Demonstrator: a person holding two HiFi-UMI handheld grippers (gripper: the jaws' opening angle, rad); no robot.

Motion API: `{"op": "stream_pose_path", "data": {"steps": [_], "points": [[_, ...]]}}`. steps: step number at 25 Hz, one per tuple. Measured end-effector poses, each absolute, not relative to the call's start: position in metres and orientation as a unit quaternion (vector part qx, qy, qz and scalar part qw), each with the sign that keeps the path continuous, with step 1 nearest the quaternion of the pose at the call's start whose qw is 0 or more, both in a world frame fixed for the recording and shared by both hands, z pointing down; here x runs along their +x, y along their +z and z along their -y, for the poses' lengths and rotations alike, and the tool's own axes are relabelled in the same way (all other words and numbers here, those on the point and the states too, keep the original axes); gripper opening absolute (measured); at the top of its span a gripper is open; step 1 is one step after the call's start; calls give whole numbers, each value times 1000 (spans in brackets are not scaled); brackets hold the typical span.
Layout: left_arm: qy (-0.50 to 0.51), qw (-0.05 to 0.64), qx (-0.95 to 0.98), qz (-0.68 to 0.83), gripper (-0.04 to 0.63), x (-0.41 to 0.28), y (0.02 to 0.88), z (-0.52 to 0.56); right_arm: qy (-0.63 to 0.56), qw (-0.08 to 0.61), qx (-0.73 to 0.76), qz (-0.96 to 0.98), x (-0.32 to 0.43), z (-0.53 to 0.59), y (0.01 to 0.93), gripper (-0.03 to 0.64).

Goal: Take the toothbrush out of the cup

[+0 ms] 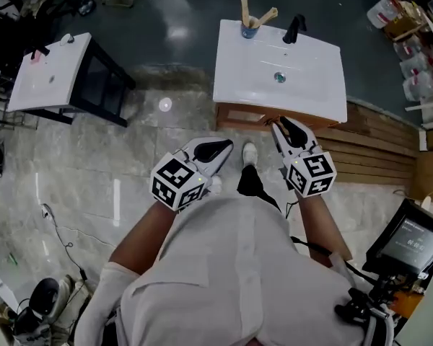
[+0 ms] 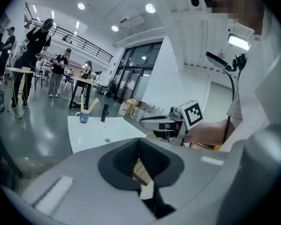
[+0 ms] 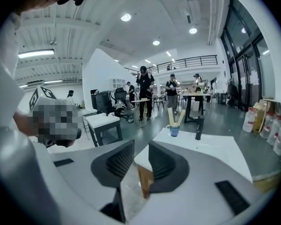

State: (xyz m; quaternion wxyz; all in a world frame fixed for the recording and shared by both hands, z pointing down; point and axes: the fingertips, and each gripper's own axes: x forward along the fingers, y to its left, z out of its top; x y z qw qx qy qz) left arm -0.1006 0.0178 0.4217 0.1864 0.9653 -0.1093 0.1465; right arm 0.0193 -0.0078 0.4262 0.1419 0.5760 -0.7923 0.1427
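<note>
While the left gripper (image 1: pixel 215 150) and the right gripper (image 1: pixel 292 130) are hovering at mid-frame in the head view, just short of the sink (image 1: pixel 310 85), the cup (image 1: pixel 249 30) is standing at top centre on the sink's far left corner, near the black tap (image 1: pixel 294 29). Two wooden toothbrushes (image 1: pixel 245 9) are leaning out of it. The left fingers (image 2: pixel 124 165) are pressing together, empty. The right fingers (image 3: pixel 117 161) are standing narrowly apart around nothing.

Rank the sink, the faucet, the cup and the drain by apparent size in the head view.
1. sink
2. faucet
3. cup, close to the faucet, so this order is unsure
4. drain
</note>
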Motion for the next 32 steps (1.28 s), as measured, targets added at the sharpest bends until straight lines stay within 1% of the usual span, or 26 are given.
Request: {"op": "stream_pose_path", "data": {"steps": [4, 12, 17, 26, 32], "points": [[143, 177, 964, 135, 6, -101, 413, 22, 119, 138, 570, 801, 33, 73, 421, 89], [129, 174, 955, 202, 6, -73, 389, 101, 111, 130, 564, 808, 90, 196, 418, 130], [136, 187, 942, 242, 6, -57, 390, 141, 112, 124, 564, 809, 123, 262, 429, 149], [151, 207, 918, 304, 6, -45, 407, 194, 168, 89, 574, 796, 153, 360, 480, 175], [147, 211, 904, 342, 6, -60, 404, 186, 188, 61, 584, 787, 156, 370, 485, 187]]}}
